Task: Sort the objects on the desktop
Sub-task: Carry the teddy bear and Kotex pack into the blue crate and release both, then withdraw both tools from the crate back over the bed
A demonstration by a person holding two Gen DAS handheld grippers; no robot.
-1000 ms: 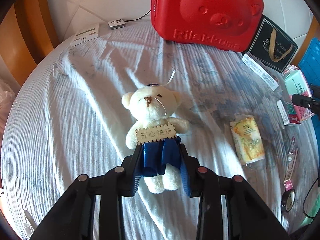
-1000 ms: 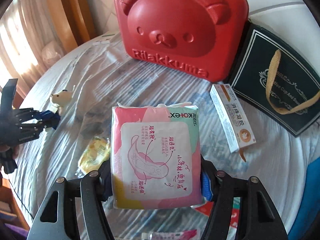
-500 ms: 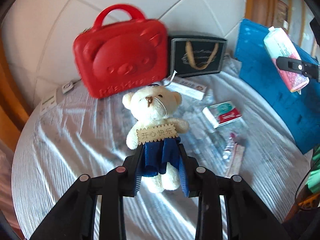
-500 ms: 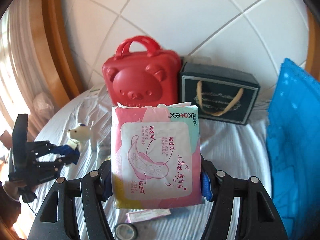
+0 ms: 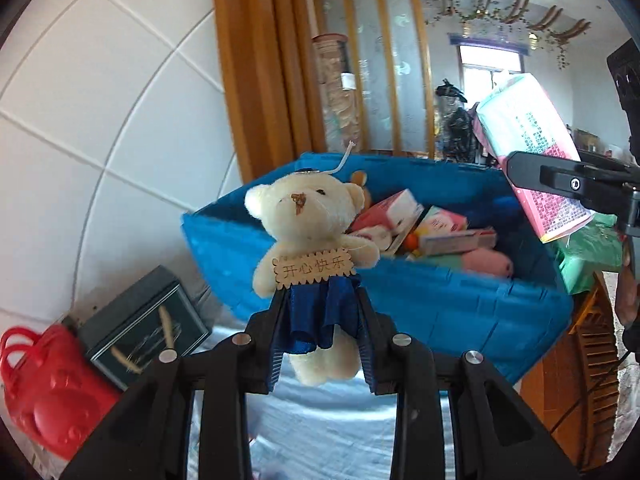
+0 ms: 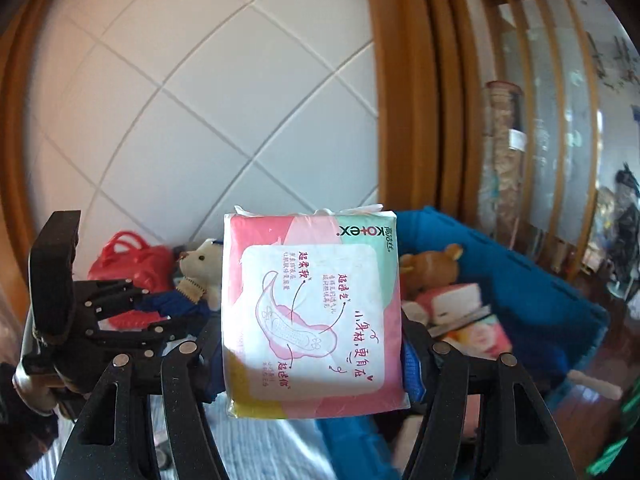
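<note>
Nearest to me, my left gripper [image 5: 322, 332] is clamped on the little cream teddy bear [image 5: 308, 240], its ridged pads pinching the blue satin skirt at the waist so the head and the wooden name tag [image 5: 313, 267] stand up clear of the jaws and the feet dangle below. It is a light, squashy thing; I judge the waist the right place to hold it, since stuffing gives and satin is slick, and a grip on an ear or the hanging loop [image 5: 344, 162] would let it swing.

My right gripper [image 6: 316, 364] is closed on the sides of the pink and mint pack of pads [image 6: 312, 312], which stands upright in front of the lens. Soft film over a springy stack: light, a little slippery, crushable but not breakable, best squeezed across its flat width low down, as I have it.

Just beyond both loads sits the blue storage bin [image 5: 460, 308], already holding boxes, a brown bear [image 6: 430, 268] and a pink roll. The teddy bear hangs at its near rim; the pack, seen from the left view, is raised over its far side.

Farther off on the white cloth [image 5: 320, 432] lean the dark gift bag [image 5: 140, 320] and the red bear-face case [image 5: 44, 392] against the tiled wall [image 5: 100, 120].
</note>
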